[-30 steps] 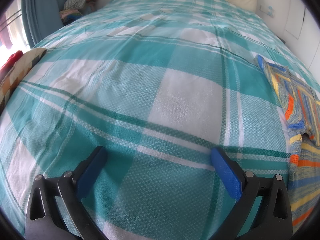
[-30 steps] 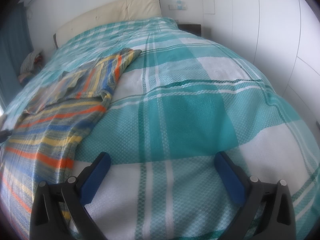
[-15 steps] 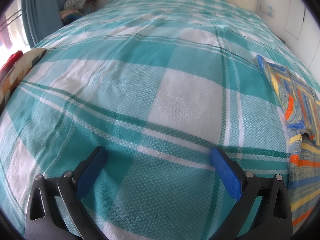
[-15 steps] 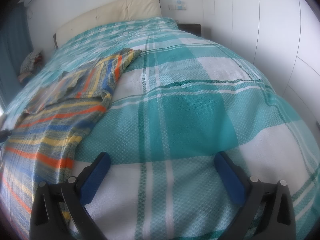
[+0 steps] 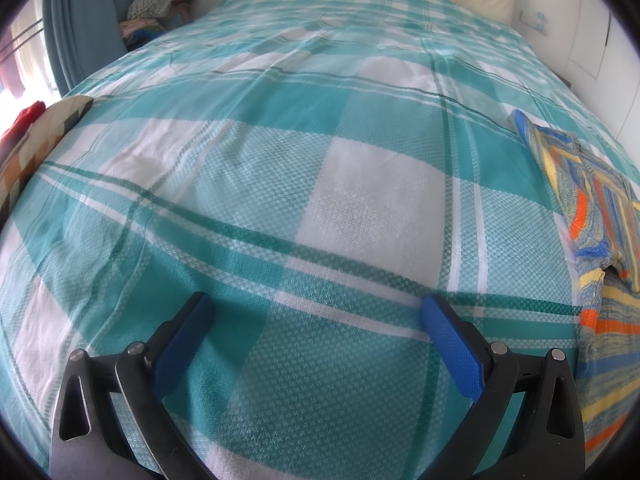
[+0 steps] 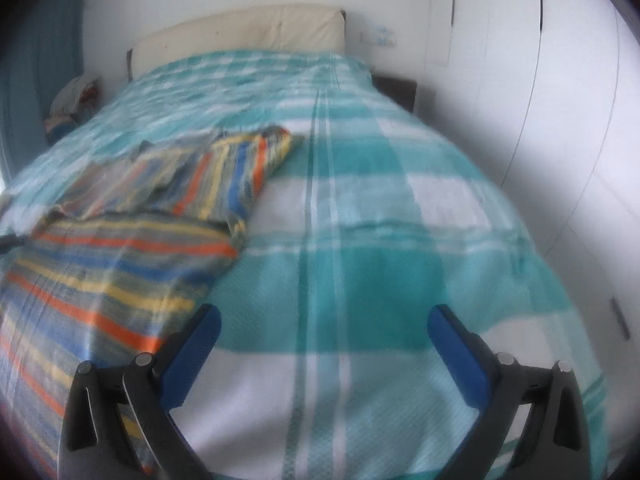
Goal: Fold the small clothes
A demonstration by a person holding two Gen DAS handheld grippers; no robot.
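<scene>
Both of our tongs hang wide apart over the bed with nothing between their blue pads. Our left gripper (image 5: 318, 316) looks across bare teal-and-white checked bedspread (image 5: 360, 200), and our right gripper (image 6: 324, 326) hovers just off the near corner of the striped garment (image 6: 120, 248).

That striped knit piece, banded in orange, blue and yellow, lies flat on the spread. From the right tong it spreads away to the left and forward, its left finger (image 6: 192, 352) almost over the lower striped edge. From the left tong the same garment (image 5: 592, 184) sits far off at the right margin, well apart from the fingers. So it lies between our two hands, and we judge the right hand the nearer one.

Its long axis seems to run away from us toward the cream headboard (image 6: 240, 32), with a part already turned over at the far end, stripes there running crosswise to the near panel. The right view is blurred, so we cannot tell the hem's exact line.

We judge the fold unfinished; the next grasp likely falls to the right tong at the near edge, the left travelling rightward to meet the opposite side.
</scene>
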